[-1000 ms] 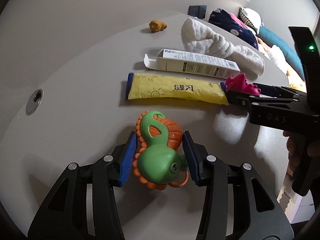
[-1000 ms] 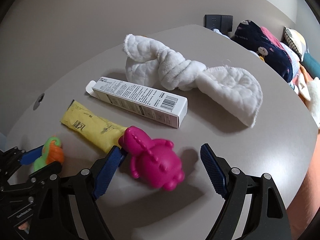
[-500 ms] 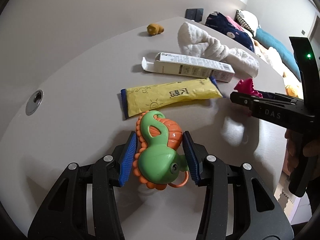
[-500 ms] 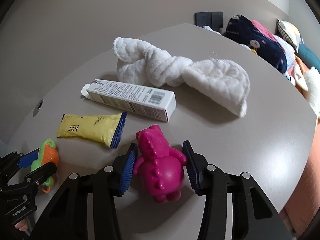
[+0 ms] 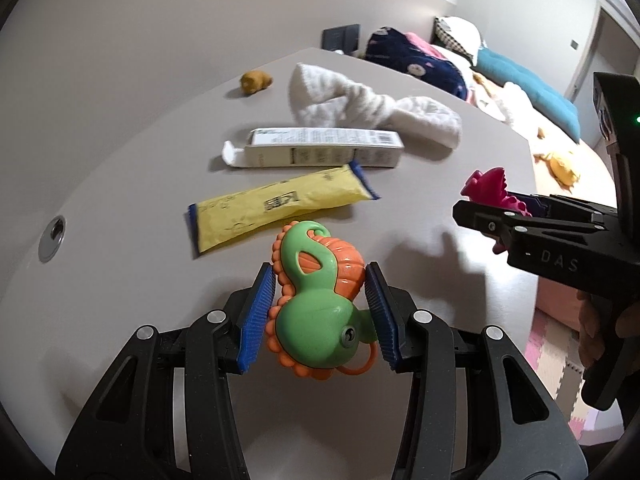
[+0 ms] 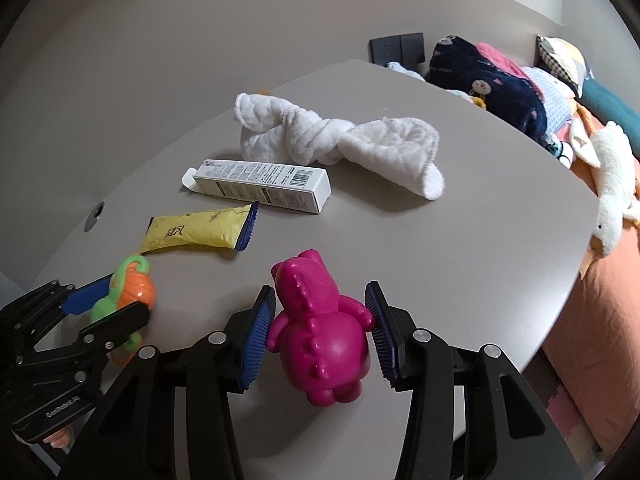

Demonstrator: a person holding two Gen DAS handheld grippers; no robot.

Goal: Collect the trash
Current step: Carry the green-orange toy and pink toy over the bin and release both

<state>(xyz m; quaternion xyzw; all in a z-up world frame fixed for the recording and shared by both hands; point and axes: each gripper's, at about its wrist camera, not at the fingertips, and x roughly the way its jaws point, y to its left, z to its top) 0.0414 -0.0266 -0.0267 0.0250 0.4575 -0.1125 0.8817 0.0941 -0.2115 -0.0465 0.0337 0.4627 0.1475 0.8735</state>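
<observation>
Right hand-held gripper [image 6: 320, 326], open around the pink toy [image 6: 320, 330] a second ago, now clamps and lifts it off the worktop [image 6: 480, 216]. Left hand-held gripper [image 5: 320, 312] stays clenched on the glossy green-orange toy [image 5: 316, 304]. Trash remains: crinkled yellow sachet [image 5: 276, 204], carton [image 5: 324, 148] at 12 o'clock.

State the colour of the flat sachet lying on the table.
Yellow with blue ends; clearest in the left wrist view.

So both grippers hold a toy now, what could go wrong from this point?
The pink toy is round and smooth, pinched only at its sides by the right gripper, so it may slip or rotate. The left gripper holds the green-orange toy, leaving neither free for the yellow packet or white box, which look more like trash.
</observation>
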